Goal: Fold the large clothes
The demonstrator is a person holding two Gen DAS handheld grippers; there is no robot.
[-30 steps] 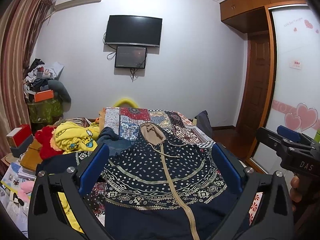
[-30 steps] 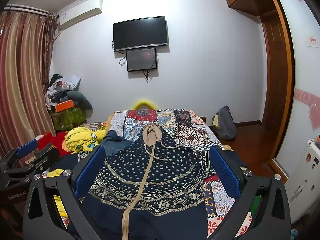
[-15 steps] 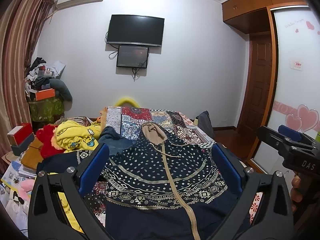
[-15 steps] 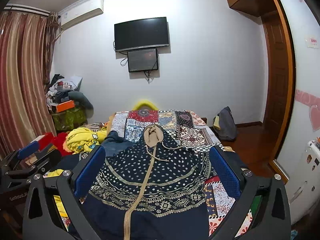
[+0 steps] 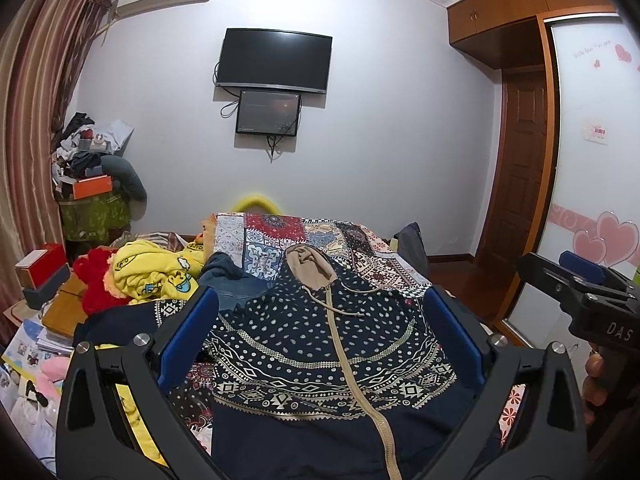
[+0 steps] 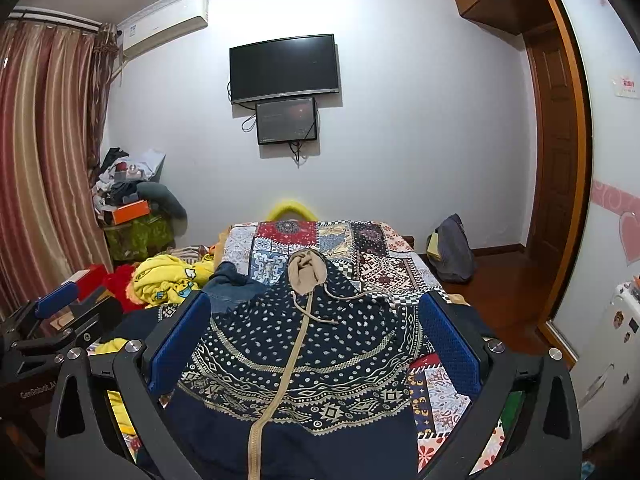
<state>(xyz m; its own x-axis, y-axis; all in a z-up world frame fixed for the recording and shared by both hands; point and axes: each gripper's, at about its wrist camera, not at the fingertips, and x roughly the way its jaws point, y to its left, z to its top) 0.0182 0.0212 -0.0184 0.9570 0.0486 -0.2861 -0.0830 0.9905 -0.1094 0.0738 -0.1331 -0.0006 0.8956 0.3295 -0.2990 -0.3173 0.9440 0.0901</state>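
My left gripper is spread wide and holds nothing; my right gripper is spread wide too, with nothing in it; both hang above the near end of the bed; under them the dark blue hoodie lies flat on the bed, front side up, with its tan zip closed and running toward me; its tan-lined hood points away, toward the far wall; a patchwork cover shows past the hood; a yellow blanket and something red and fluffy sit piled to the left; far off, a black TV hangs on the wall.
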